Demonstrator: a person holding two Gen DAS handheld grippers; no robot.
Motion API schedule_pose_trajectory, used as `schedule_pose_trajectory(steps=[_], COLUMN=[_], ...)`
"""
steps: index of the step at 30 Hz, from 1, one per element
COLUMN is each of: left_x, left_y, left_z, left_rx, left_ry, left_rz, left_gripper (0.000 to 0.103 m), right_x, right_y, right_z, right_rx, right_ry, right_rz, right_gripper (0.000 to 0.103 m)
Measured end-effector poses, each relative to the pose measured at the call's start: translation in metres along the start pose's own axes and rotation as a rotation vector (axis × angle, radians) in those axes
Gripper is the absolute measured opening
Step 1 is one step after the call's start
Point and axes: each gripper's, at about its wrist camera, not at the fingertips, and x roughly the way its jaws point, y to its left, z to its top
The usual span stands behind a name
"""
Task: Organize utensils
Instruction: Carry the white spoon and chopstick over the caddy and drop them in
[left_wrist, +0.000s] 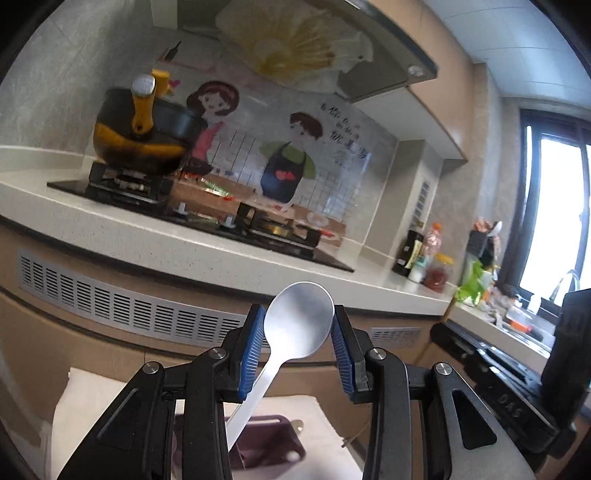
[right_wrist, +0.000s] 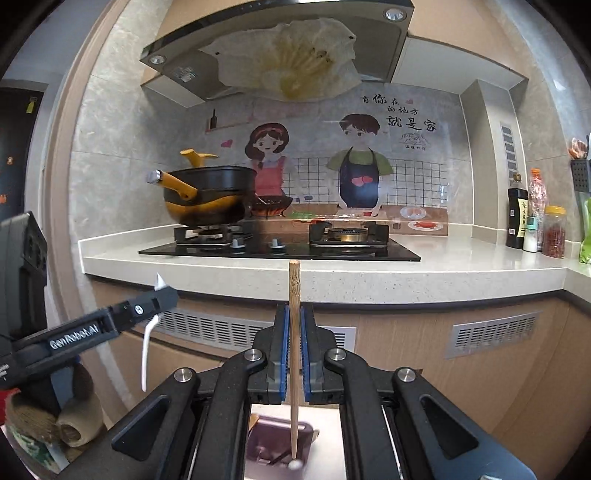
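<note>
My left gripper (left_wrist: 298, 325) is shut on a white spoon (left_wrist: 295, 325), its bowl between the blue pads, its handle hanging down toward a purple holder (left_wrist: 266, 443) on a white surface. My right gripper (right_wrist: 294, 332) is shut on a wooden chopstick (right_wrist: 294, 295) held upright, its lower end over the same purple holder (right_wrist: 273, 443). The left gripper (right_wrist: 162, 295) with the spoon's handle (right_wrist: 146, 350) also shows at the left of the right wrist view.
A kitchen counter (right_wrist: 443, 254) with a gas stove (right_wrist: 280, 247) and a black and yellow pot (right_wrist: 207, 199) stands ahead. Bottles and jars (right_wrist: 535, 221) stand at the right. Balls of twine (right_wrist: 74, 424) lie at lower left.
</note>
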Motion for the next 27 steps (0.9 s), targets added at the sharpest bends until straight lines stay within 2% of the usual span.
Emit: schedule_pose_trajectory(steps=[3, 9, 18, 24, 26, 27], left_x=[0.032, 0.081, 0.112, 0.125, 0.125, 0.125], left_y=[0.014, 0.037, 0.07, 0.085, 0.088, 0.09], left_z=[-0.006, -0.045, -0.088, -0.118, -0.13, -0.134], left_rx=[-0.026, -0.059, -0.103, -0.106, -0.099, -0.1], left_ry=[0.038, 0.107, 0.132, 0.192, 0.221, 0.238], left_rz=[0.011, 0.016, -0.005, 0.012, 0.028, 0.036], left_gripper=[0.037, 0.037, 0.037, 0.037, 0.041, 0.05], right_x=[0.026, 0.067, 0.111, 0.132, 0.132, 0.131], right_y=[0.003, 0.006, 0.009, 0.008, 0.007, 0.007], right_z=[-0.009, -0.042, -0.091, -0.123, -0.132, -0.137], right_rx=[-0.019, -0.032, -0.053, -0.054, -0.062, -0.073], right_ry=[0.024, 0.082, 0.178, 0.295, 0.327, 0.349], right_rz=[0.005, 0.03, 0.059, 0.084, 0.089, 0.09], right_gripper=[0.005, 0.005, 0.005, 0.006, 0.012, 0.018])
